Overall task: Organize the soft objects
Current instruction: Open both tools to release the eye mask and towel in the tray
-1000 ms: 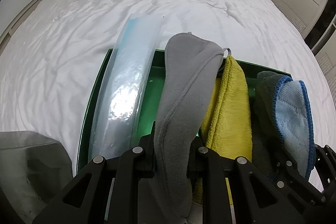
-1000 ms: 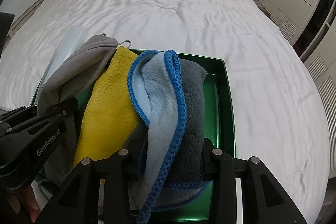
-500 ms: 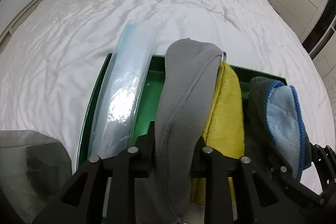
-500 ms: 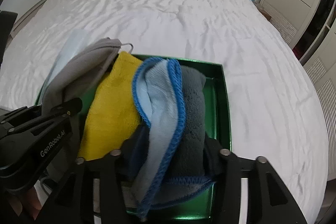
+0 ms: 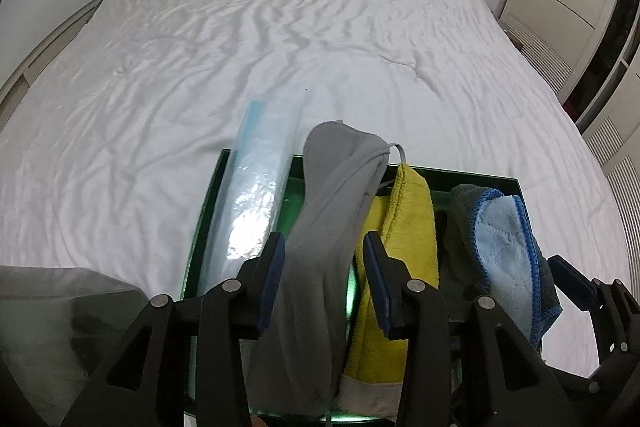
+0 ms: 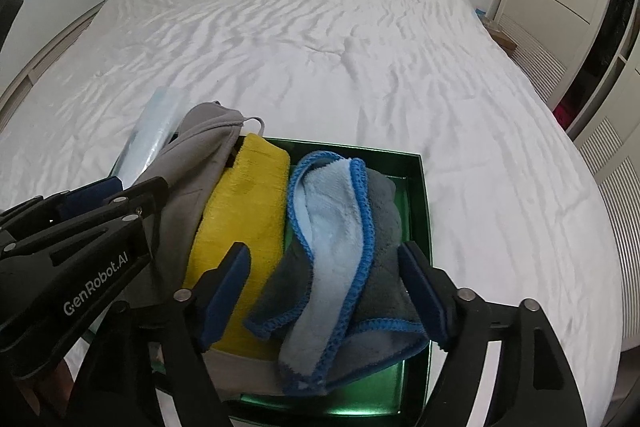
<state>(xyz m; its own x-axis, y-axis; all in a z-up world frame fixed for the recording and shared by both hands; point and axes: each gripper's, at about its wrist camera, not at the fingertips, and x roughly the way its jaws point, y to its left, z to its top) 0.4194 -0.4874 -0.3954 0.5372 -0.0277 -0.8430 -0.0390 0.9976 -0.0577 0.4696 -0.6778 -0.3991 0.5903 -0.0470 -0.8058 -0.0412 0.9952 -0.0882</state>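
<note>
Tray: a green tray [image 6: 418, 195] is being kept on the white bed [image 6: 320, 47], near its foot, and all the soft things seen are standing on edge inside it, side by side.
Order in tray: a clear bag [image 5: 256, 203] is being leaned at the far left, then the grey cloth [image 5: 332, 195], the yellow cloth [image 6: 244, 219], and the blue-edged cloth [image 6: 336, 239] at the right.
Left gripper [image 5: 325, 269]: its jaws have just been opening and are being held apart around the grey cloth; a gap is being shown on the right side, while contact on the left pad cannot be told, so the cloth is judged released.
Right gripper [image 6: 324, 281]: its jaws have just been opening and are being held wide on either side of the blue-edged cloth, which is lying loose between them, not pinched.
Done: four items are being stored upright in the tray.
Left: nothing loose is being seen on the bed, so the sorting is judged nearly finished; only the drawing away of both grippers seems to be needed, though the grey and blue-edged cloths are sticking up and may be slumping once let go.
</note>
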